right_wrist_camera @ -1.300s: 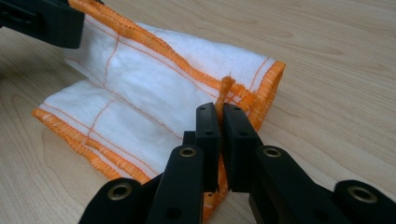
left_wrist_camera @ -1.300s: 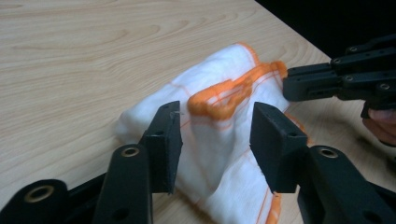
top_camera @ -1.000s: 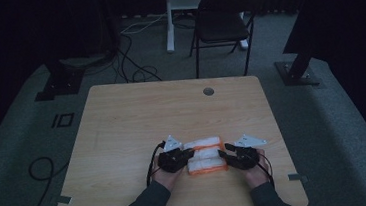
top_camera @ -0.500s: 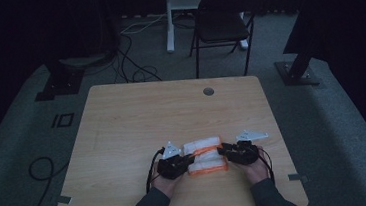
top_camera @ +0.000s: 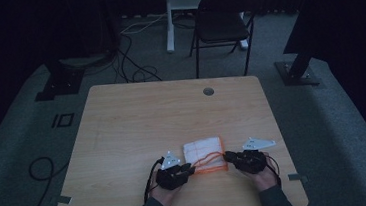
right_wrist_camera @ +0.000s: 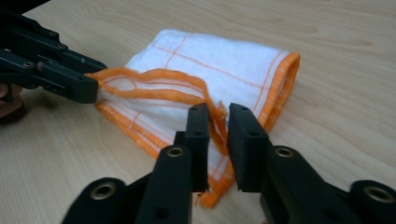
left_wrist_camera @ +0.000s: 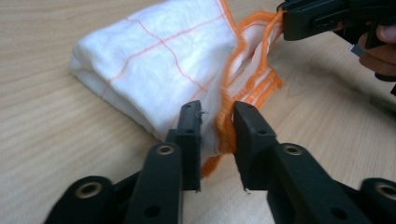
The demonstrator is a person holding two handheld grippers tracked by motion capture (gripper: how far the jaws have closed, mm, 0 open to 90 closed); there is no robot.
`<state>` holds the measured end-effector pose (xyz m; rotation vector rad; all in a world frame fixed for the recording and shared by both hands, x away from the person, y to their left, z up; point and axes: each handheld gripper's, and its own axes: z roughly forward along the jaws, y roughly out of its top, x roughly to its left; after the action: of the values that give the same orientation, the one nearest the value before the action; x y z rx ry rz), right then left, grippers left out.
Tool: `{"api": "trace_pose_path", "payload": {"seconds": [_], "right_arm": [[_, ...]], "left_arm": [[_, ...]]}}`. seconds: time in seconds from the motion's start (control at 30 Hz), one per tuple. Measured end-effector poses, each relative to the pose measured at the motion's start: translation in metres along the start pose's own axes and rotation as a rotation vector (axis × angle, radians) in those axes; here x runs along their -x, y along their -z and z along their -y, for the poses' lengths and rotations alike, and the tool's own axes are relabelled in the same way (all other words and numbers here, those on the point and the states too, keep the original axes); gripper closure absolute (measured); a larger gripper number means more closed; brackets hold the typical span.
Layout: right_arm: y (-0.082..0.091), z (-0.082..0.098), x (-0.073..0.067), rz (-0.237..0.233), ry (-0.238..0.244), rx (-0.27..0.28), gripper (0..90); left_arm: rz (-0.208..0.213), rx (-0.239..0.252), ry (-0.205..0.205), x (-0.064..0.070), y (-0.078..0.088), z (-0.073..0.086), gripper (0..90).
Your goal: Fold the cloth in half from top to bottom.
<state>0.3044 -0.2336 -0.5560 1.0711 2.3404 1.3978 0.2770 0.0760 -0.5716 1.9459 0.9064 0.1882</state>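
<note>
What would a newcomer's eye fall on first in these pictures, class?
First, the folded white cloth with orange edging, bright against the pale wooden table near its front edge. Next, the two black tongs flanking it: the left tongs have just been opening, with an orange hem between their jaws, and the right tongs straddle a raised orange edge at the cloth's other side. Beyond the table, a dark chair stands on the grey floor.

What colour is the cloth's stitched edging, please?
Orange, on the white cloth; clearest in the right gripper view.
</note>
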Motion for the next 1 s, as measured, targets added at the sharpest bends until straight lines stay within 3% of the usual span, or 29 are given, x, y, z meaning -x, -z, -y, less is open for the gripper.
{"api": "trace_pose_path", "payload": {"seconds": [0.1, 0.4, 0.53, 0.7, 1.0], "right_arm": [[0.005, 0.002, 0.000, -0.002, -0.003, 0.020, 70.9], [0.011, 0.000, -0.003, 0.012, -0.015, 0.075, 69.9], [0.005, 0.000, -0.004, 0.018, -0.020, 0.059, 69.8], [-0.003, 0.003, -0.006, 0.030, -0.027, 0.034, 69.7], [0.004, 0.011, 0.003, 0.076, -0.044, 0.042, 69.4]], "left_arm": [[0.001, 0.002, 0.006, 0.001, 0.006, 0.003, 71.1], [-0.017, 0.019, 0.017, -0.002, 0.017, 0.008, 69.8], [-0.028, 0.033, 0.019, -0.005, 0.019, 0.005, 69.7], [-0.035, 0.017, 0.020, -0.006, 0.015, 0.007, 69.7], [-0.072, 0.024, 0.017, -0.012, 0.020, 0.012, 69.8]]}}
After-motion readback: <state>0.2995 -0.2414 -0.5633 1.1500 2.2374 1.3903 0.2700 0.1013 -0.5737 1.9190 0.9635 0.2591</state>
